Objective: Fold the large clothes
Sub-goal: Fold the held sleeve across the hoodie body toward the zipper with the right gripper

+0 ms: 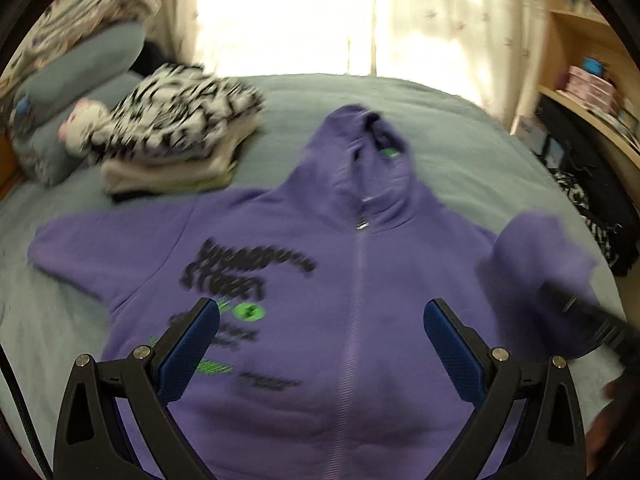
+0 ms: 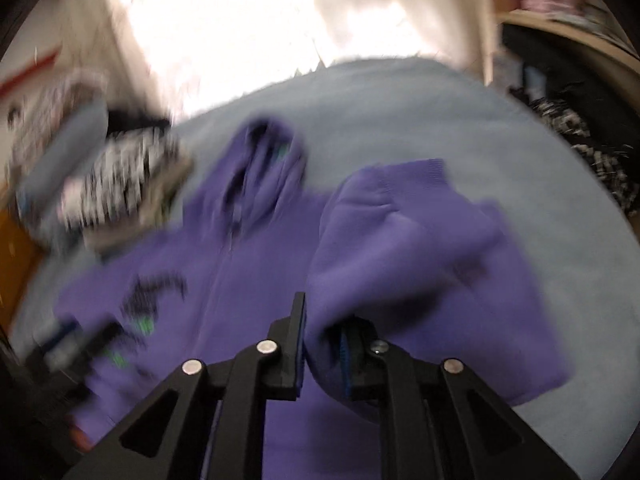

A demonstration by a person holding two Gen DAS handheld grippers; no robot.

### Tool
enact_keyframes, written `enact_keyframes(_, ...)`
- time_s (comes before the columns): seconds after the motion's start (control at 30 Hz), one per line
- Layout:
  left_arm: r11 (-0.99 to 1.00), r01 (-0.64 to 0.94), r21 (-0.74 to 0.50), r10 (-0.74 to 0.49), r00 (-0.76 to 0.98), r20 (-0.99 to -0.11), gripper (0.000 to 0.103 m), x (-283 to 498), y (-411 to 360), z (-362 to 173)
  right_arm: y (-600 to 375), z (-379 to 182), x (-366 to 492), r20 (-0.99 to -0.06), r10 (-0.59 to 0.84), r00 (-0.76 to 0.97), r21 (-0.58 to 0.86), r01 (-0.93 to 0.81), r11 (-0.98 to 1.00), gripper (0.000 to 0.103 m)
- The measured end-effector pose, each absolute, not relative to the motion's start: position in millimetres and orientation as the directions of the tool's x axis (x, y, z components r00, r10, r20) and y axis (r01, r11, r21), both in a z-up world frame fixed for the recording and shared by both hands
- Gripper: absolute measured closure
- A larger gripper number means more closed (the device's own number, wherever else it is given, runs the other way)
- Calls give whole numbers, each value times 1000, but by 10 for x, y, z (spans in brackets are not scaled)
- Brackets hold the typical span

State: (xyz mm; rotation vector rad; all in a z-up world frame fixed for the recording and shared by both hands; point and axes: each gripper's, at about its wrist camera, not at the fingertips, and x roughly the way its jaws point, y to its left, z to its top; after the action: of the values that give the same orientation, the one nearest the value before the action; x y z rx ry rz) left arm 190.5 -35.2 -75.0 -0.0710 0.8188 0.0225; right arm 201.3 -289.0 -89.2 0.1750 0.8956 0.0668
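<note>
Purple hoodie (image 1: 304, 320) fills centre frame; right gripper (image 2: 322, 344) pinching its sleeve (image 2: 400, 240), left gripper (image 1: 320, 316) spread wide, empty.

You have bare grey-blue bedspread (image 1: 460, 136) open beyond and right of the purple zip-up hoodie (image 1: 304, 360). A stack of folded clothes topped with black-and-white fabric (image 1: 176, 136) and grey pillows (image 1: 88, 64) block your far left.
</note>
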Motion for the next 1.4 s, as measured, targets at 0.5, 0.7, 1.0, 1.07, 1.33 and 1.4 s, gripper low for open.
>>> enact_keyframes(0.5,969,80,-232,-238,542,-806,2,1914,-505,-1119,-2759,-973,1281,-804,138,579,169,-1,986,52)
enact_keyframes(0.7,927,151,-344,-374,451,-810,2,2019,-855,-1188,-2933,-992,1058,-783,142,605,228,67,971,52)
enact_keyframes(1.0,942,175,-285,-333,422,-843,2,2265,-1546,-1084,-3028,-1113,925,-787,121,604,224,98,970,52)
enact_keyframes(1.07,963,164,-212,-263,426,-866,2,2315,-1707,-1094,-3045,-1138,911,-789,119,602,225,104,969,52)
enact_keyframes(1.33,954,277,-113,-222,401,-889,83,2463,-1927,-970,-3103,-1171,847,-795,100,598,210,116,971,52)
enact_keyframes(1.4,957,280,-75,-208,482,-851,83,2457,-1800,-767,-3112,-1162,838,-792,96,603,205,114,972,52)
